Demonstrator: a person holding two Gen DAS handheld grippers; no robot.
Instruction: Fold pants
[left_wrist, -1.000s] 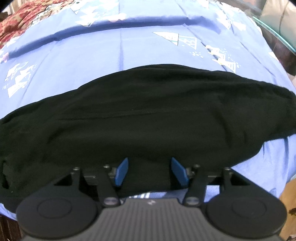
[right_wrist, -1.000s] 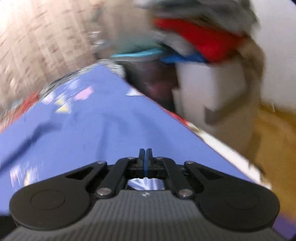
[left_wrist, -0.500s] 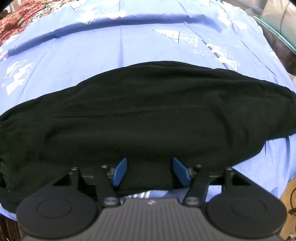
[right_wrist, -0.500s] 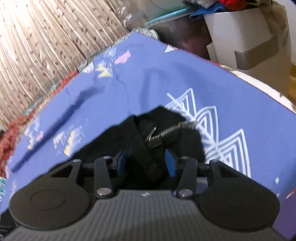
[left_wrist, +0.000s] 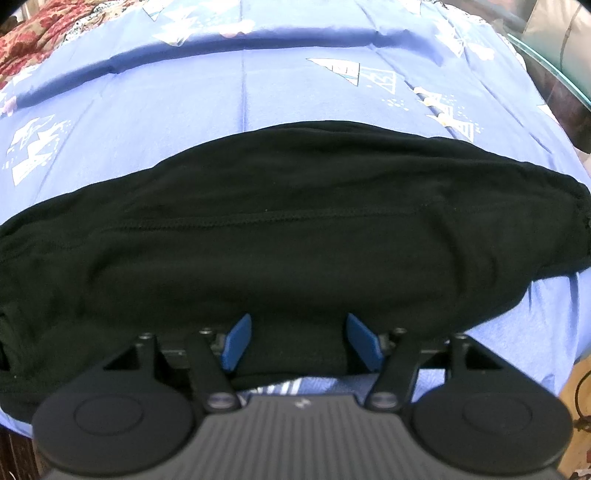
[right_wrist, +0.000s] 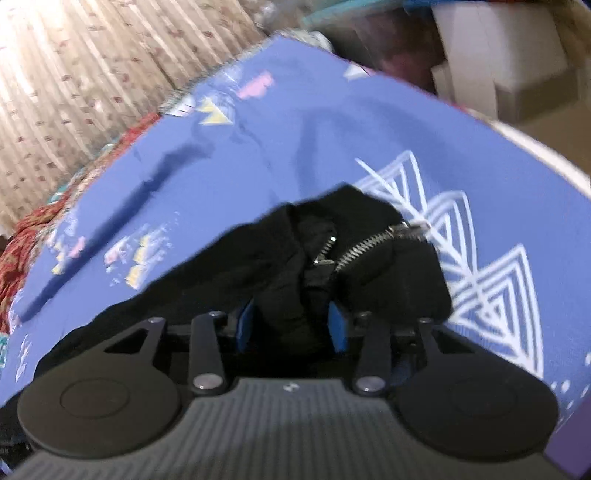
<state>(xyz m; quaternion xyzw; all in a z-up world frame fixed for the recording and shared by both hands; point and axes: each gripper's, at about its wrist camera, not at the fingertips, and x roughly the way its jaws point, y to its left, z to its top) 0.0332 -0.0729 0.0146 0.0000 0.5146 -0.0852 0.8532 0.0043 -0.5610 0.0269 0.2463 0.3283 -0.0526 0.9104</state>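
Note:
Black pants (left_wrist: 295, 229) lie across a blue patterned bedsheet (left_wrist: 258, 92), stretching left to right in the left wrist view. My left gripper (left_wrist: 299, 343) is open, its blue pads on either side of the pants' near edge. In the right wrist view the pants' end (right_wrist: 332, 266) is bunched, with a silver zipper (right_wrist: 369, 243) showing. My right gripper (right_wrist: 291, 325) is open, with the bunched black fabric between its blue pads.
A red patterned blanket (left_wrist: 44, 26) lies at the bed's far left corner. A curtain (right_wrist: 110, 55) hangs behind the bed. A white bin and boxes (right_wrist: 498, 66) stand beyond the bed's right edge. A glass tabletop (left_wrist: 554, 66) is at the right.
My right gripper opened from shut and swung down onto the zipper end of the pants. My left gripper stayed open and edged slightly forward over the near edge.

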